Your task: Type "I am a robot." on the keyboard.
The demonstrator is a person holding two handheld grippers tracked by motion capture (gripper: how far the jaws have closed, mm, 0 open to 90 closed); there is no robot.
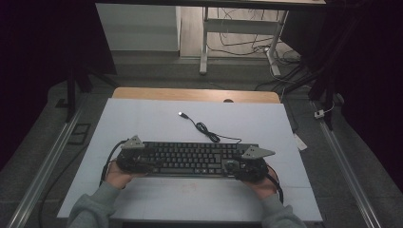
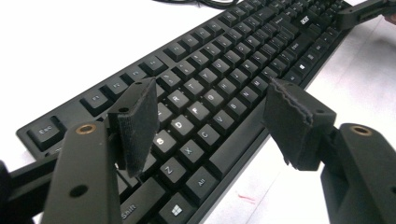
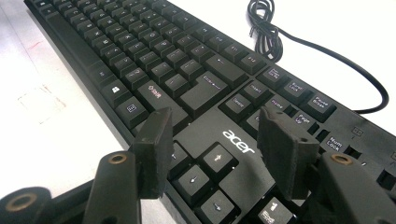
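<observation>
The desk carries a black keyboard, lying flat near its front edge. The keyboard's cable curls away behind it to a loose plug. At the keyboard's left end the left hand-held gripper hovers released, jaws wide; at its right end the right hand-held gripper hangs released over the arrow keys
</observation>
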